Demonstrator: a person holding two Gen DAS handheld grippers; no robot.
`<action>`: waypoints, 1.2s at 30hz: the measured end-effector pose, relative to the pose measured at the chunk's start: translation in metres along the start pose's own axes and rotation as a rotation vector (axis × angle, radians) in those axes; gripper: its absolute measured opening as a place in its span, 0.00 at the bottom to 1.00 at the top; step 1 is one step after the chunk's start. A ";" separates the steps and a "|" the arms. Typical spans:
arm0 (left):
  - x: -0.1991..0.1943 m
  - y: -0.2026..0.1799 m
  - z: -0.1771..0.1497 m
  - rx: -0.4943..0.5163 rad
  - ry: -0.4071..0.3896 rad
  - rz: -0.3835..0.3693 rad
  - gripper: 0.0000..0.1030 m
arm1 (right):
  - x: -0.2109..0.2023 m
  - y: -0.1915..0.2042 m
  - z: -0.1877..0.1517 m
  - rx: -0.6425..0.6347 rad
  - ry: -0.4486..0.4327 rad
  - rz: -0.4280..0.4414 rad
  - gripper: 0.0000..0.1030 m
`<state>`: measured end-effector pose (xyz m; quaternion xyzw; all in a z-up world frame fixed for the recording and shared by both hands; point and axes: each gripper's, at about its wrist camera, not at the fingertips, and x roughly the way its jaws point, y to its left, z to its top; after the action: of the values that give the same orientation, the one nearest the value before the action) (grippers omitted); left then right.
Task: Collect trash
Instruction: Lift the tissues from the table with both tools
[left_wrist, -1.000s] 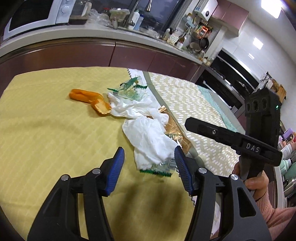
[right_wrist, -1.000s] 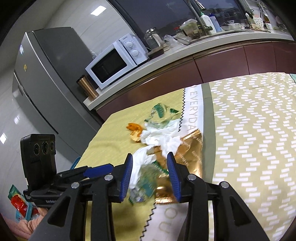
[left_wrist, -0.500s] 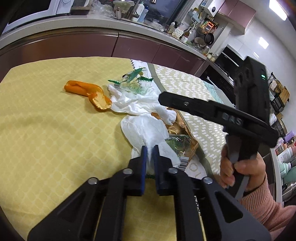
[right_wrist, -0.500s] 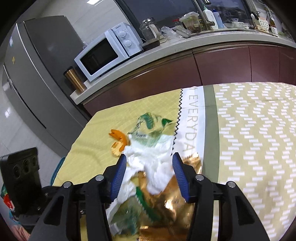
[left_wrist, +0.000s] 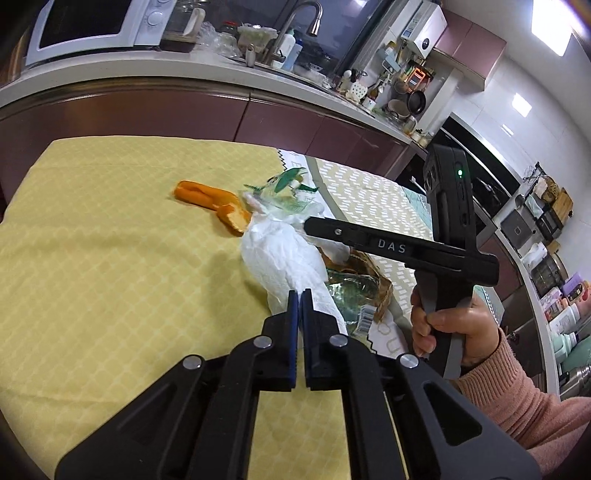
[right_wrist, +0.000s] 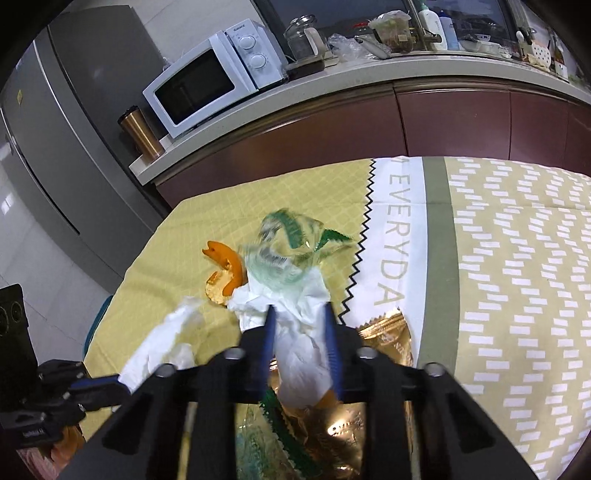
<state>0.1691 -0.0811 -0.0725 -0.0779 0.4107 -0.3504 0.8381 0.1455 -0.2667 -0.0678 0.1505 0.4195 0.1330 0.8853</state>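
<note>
A pile of trash lies on the yellow tablecloth (left_wrist: 110, 258). My left gripper (left_wrist: 300, 295) is shut on the near end of a crumpled white tissue (left_wrist: 284, 254), seen in the right wrist view as the stretched tissue (right_wrist: 162, 343). My right gripper (right_wrist: 299, 310) has a second white tissue (right_wrist: 299, 339) bunched between its pads, and its jaws are closing. Behind the tissues lie an orange peel (left_wrist: 210, 199) and a clear wrapper with green print (right_wrist: 288, 236). A gold foil wrapper (right_wrist: 388, 332) and another green-printed wrapper (left_wrist: 351, 291) lie under the right gripper.
A hand in a pink sleeve (left_wrist: 454, 325) holds the right gripper. A patterned cloth (right_wrist: 517, 295) covers the table's right half. Beyond the table run a dark red counter, a white microwave (right_wrist: 210, 81), a copper tumbler (right_wrist: 142, 133) and a grey fridge (right_wrist: 55, 147).
My left gripper went from open to shut on the first tissue and pulled it taut. My right gripper moved forward over the pile and narrowed around the second tissue.
</note>
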 end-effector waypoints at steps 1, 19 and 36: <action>-0.004 0.002 -0.001 -0.003 -0.007 0.008 0.03 | 0.000 0.000 -0.001 -0.002 0.000 0.001 0.10; -0.071 0.038 -0.021 -0.050 -0.104 0.074 0.03 | -0.058 0.034 -0.013 -0.020 -0.125 0.171 0.05; -0.138 0.053 -0.032 -0.051 -0.202 0.113 0.03 | -0.060 0.091 -0.026 -0.084 -0.106 0.306 0.05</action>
<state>0.1156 0.0534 -0.0285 -0.1107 0.3367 -0.2823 0.8914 0.0782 -0.2008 -0.0071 0.1822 0.3384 0.2754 0.8811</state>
